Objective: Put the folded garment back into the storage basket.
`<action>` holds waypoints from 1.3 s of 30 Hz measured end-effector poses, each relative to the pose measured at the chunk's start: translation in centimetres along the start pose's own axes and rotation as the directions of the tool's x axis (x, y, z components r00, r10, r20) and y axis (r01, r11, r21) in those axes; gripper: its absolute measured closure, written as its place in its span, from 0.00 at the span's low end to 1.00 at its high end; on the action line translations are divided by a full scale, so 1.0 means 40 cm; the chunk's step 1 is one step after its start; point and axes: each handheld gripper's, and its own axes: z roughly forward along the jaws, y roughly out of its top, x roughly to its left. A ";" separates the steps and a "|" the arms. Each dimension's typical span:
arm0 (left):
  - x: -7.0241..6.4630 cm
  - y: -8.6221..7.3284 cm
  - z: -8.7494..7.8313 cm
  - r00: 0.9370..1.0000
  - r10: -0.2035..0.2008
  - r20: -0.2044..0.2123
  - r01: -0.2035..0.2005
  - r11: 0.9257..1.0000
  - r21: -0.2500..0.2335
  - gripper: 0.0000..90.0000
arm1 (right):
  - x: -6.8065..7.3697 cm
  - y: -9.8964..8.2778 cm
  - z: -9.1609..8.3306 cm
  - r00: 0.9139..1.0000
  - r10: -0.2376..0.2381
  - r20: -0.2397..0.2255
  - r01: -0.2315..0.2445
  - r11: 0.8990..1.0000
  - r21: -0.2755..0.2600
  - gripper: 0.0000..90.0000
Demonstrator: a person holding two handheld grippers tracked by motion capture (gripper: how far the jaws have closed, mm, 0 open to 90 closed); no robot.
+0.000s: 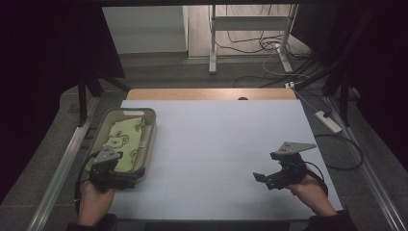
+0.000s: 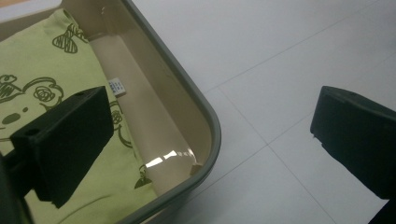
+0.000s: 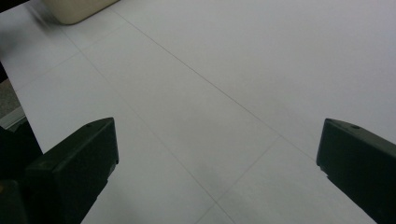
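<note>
A beige plastic basket (image 1: 148,126) stands at the left of the white table (image 1: 216,144). Inside it lies a folded light-green cloth (image 1: 124,139) printed with bears and bows, a small white label (image 2: 117,86) at its edge. My left gripper (image 1: 126,180) hovers open at the basket's near corner; in the left gripper view one jaw hangs over the cloth (image 2: 46,93) and the other over the table outside the basket's rim (image 2: 205,112). My right gripper (image 1: 262,178) is held open low above the bare table at the right, nothing between its jaws.
Beyond the table's far edge a wooden strip (image 1: 211,94) shows, then a floor with cables (image 1: 260,43), a metal stand (image 1: 212,43) and a power strip (image 1: 328,121). A metal rail (image 1: 62,163) runs along the left side. In the right gripper view the basket's corner (image 3: 74,11) lies far off.
</note>
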 end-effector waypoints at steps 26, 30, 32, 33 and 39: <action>0.017 -0.049 -0.044 0.998 -0.058 -0.026 0.057 0.998 -0.014 0.00 | -0.025 -0.073 -0.083 0.995 0.064 0.074 -0.064 0.998 -0.004 0.00; 0.020 -0.058 -0.050 0.997 -0.069 -0.028 0.068 0.998 -0.016 0.00 | -0.029 -0.084 -0.096 0.993 0.079 0.089 -0.079 0.997 -0.006 0.00; 0.020 -0.062 -0.053 0.997 -0.072 -0.030 0.072 0.997 -0.017 0.00 | -0.029 -0.090 -0.104 0.992 0.087 0.095 -0.087 0.996 -0.010 0.00; 0.021 -0.064 -0.055 0.997 -0.073 -0.032 0.073 0.997 -0.017 0.00 | -0.029 -0.092 -0.106 0.991 0.087 0.099 -0.087 0.996 -0.010 0.00; 0.025 -0.078 -0.066 0.995 -0.090 -0.038 0.089 0.996 -0.023 0.00 | -0.025 -0.107 -0.125 0.989 0.098 0.115 -0.097 0.995 -0.014 0.00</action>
